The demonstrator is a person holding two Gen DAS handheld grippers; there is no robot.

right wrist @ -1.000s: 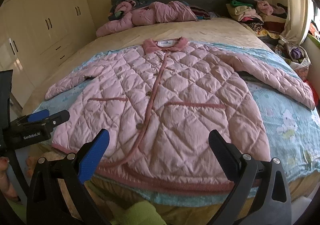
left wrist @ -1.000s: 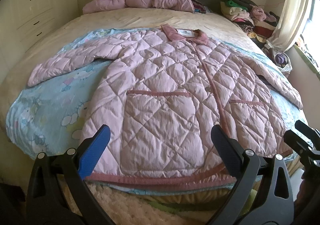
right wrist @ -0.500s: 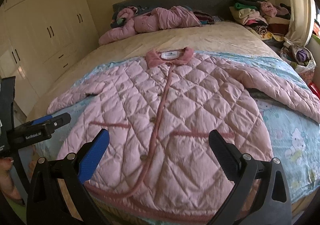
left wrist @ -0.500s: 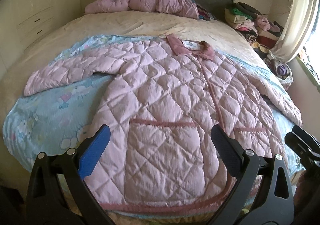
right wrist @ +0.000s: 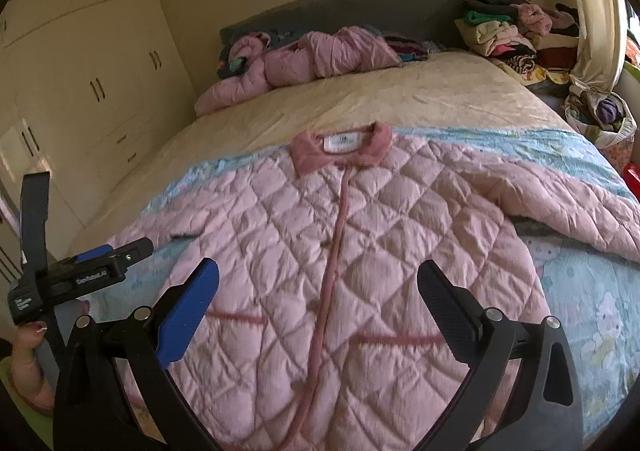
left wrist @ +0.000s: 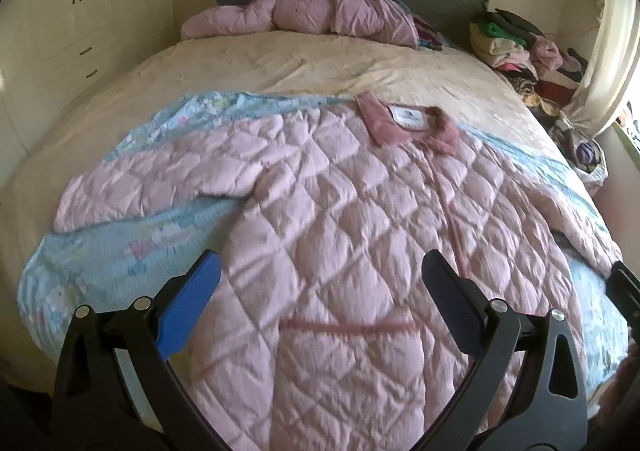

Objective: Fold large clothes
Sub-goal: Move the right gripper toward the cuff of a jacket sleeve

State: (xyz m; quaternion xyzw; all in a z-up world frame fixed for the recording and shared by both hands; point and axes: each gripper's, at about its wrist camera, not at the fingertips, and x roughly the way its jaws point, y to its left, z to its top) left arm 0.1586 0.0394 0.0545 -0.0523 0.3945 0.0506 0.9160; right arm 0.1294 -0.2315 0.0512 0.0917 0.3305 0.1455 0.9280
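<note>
Now closer over jacket point(left wrist: 360, 211), both grippers agape

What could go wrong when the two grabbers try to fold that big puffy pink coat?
The pink quilted coat is thick and puffy, so a fold may spring back open. Its hem reaches the foot edge of the bed, so it might slide off. Both sleeves are spread wide; the left gripper and right gripper, both open above it, may pinch the blue blanket too.
</note>
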